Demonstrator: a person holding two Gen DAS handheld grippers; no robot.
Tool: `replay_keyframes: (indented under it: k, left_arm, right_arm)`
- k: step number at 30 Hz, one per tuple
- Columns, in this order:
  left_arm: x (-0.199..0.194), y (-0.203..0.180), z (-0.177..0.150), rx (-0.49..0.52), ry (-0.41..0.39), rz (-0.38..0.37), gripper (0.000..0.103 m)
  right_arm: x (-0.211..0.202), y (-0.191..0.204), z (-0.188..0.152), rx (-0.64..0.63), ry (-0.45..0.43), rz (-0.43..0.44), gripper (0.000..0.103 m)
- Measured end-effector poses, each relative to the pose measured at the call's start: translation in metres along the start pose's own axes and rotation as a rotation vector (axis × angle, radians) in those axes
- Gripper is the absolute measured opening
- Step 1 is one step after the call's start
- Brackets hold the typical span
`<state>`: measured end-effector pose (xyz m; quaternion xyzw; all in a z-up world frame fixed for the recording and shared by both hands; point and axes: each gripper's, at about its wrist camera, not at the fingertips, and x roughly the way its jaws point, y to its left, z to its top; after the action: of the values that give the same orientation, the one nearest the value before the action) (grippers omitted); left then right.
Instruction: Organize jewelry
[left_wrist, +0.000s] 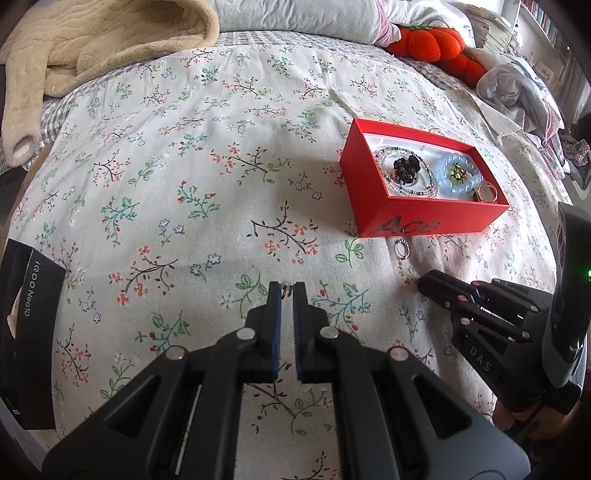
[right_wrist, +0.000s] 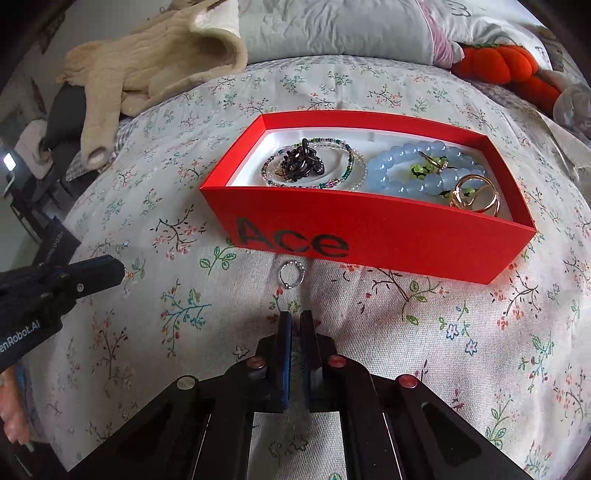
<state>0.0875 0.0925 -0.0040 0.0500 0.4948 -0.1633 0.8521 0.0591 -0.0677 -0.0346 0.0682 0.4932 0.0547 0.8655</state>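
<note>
Our left gripper (left_wrist: 287, 289) pinches a tiny gold piece (left_wrist: 285, 289) at its jaw tips, the right gripper (right_wrist: 295, 318) nearly closed and empty near the beaded ring (right_wrist: 291, 274) beside the red box (right_wrist: 369, 236); it could slip into the bedspread (left_wrist: 184, 184).

This is a bedroom in a home: everything lies on a bed (left_wrist: 221, 177) covered with a flower-sprigged sheet, with pale quilted pillows (right_wrist: 332, 33) along its far end. A beige fleece garment (left_wrist: 92, 48) is heaped at one corner and an orange plush toy (left_wrist: 432, 44) rests by the pillows. Crumpled clothing (left_wrist: 517, 88) lies at the bed's edge, with crowded shelves (left_wrist: 543, 18) behind it.
</note>
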Motion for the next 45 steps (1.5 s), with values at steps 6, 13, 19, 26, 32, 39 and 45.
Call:
replay_keyframes:
  k: [6,13,19,26,32,39,45]
  left_arm:
    - [-0.001,-0.002,0.002,-0.005,-0.002,-0.004,0.007]
    - [-0.002,0.000,0.003,-0.012,0.000,-0.012,0.007]
    - [-0.002,0.005,0.003,-0.031,0.002,-0.021,0.007]
    - [0.000,0.007,0.003,-0.034,0.006,-0.024,0.007]
    - [-0.002,0.005,0.003,-0.031,0.000,-0.020,0.007]
    - [-0.005,0.002,0.004,-0.035,-0.007,-0.018,0.007]
    - [-0.003,-0.002,0.006,-0.029,-0.006,-0.025,0.007]
  right_arm:
    - [0.000,0.001,0.002,0.048,-0.016,0.015,0.026]
    - [0.014,0.016,0.010,0.035,-0.057,-0.017,0.051]
    - [0.027,0.015,0.015,0.042,-0.056,-0.024,0.043]
    - [0.026,0.006,0.014,0.074,-0.058,-0.019,0.020]
    - [0.022,0.001,0.014,0.066,-0.043,-0.003,0.006]
    - [0.009,-0.002,0.008,0.069,-0.048,-0.015,0.005]
    - [0.004,0.011,0.007,0.028,-0.091,-0.010,0.049]
